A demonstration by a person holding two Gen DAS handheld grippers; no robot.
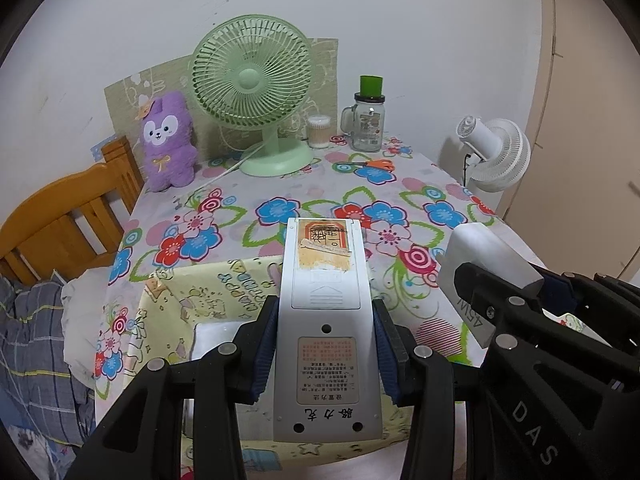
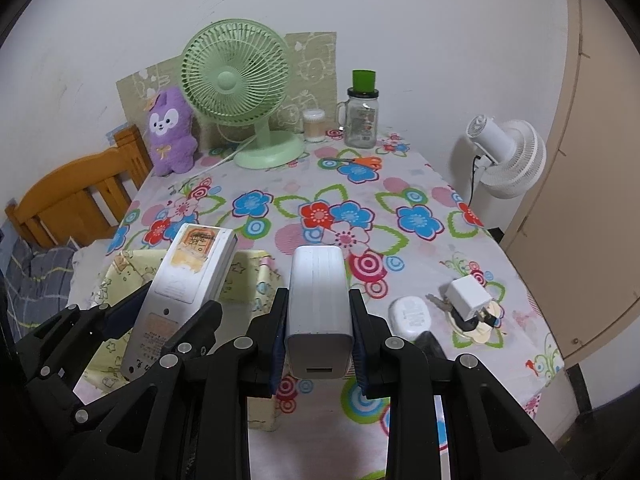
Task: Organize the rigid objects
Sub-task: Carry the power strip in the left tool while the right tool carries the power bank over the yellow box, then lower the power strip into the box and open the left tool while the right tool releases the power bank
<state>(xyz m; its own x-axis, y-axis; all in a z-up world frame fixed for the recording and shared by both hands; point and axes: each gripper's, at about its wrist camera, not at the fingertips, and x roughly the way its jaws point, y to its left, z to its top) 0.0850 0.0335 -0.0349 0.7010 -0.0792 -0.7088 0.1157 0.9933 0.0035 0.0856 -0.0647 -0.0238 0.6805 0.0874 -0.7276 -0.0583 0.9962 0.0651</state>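
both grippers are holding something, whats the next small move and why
Probably lower the left gripper a little and set the grey remote control into the pale yellow fabric box right beneath it. Its fingers are clamped on the remote above that box, while the right gripper holds a white rectangular charger block over the floral tablecloth beside the box.
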